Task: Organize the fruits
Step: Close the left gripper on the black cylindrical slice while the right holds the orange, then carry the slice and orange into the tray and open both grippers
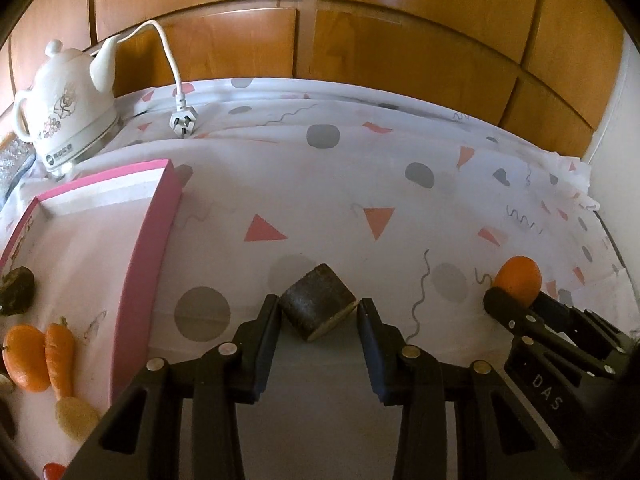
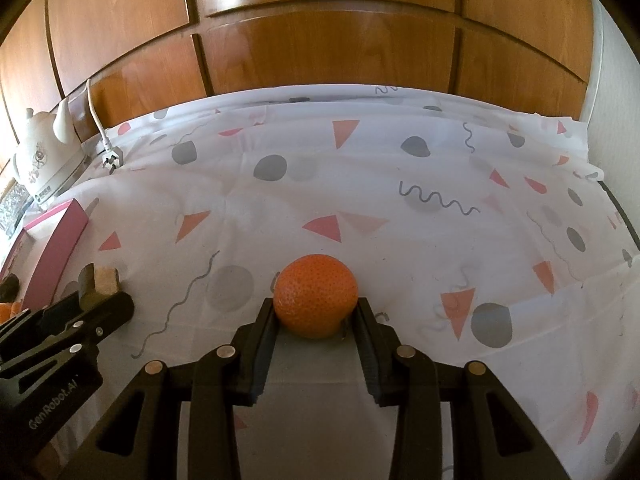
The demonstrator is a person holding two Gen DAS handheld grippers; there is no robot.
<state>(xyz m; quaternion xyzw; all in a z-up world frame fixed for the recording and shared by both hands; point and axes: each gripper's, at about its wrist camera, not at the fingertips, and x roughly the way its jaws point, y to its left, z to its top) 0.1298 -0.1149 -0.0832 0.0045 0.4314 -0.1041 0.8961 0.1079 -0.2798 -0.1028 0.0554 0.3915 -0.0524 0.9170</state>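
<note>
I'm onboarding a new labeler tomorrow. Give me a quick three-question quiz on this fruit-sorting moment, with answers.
1. True or false: the right gripper is closed on an orange.
2. What lies between the fingers of the left gripper? A) a carrot B) a dark brown wedge-shaped piece C) a plug
3. Fill in: the white kettle stands behind the ____ tray.

Key
1. True: both pads press its sides.
2. B: the dark brown wedge-shaped piece; the carrot lies in the tray and the plug by the kettle.
3. Pink.
</note>
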